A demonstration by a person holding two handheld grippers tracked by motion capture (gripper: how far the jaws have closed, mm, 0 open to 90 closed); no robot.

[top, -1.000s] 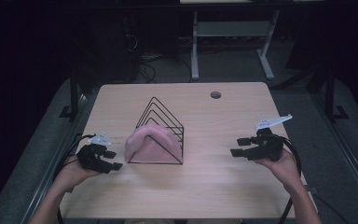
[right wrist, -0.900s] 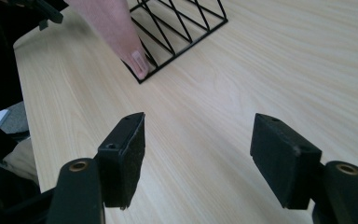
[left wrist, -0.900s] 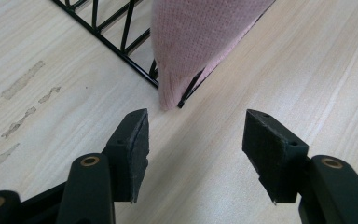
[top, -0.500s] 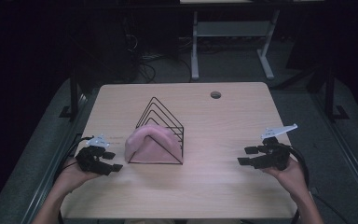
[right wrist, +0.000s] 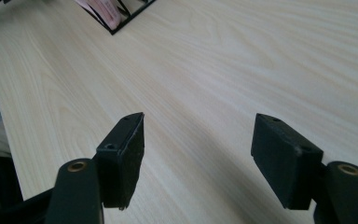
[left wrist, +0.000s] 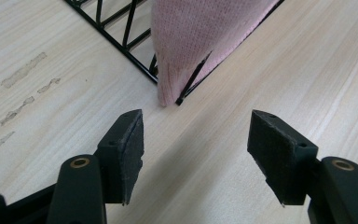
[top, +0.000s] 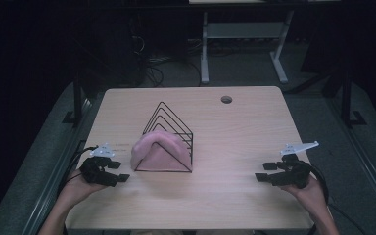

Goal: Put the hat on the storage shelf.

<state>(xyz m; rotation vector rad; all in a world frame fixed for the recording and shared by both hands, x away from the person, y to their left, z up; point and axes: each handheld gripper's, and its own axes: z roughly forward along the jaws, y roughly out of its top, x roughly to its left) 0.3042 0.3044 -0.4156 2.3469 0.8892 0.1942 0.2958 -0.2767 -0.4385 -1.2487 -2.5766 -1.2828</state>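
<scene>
At the near edge of the table (top: pixel 235 205), the left gripper (top: pixel 120 175) rests low with its jaws wide and nothing between them, having just been opening, while the right gripper (top: pixel 263 172) sits at the near right, jaws wide and empty too. Just beyond the left gripper, a pink cloth (top: pixel 156 151) lies draped over the near end of a black wire rack (top: pixel 169 125). Its lower corner touches the tabletop close ahead of the left jaws.
</scene>
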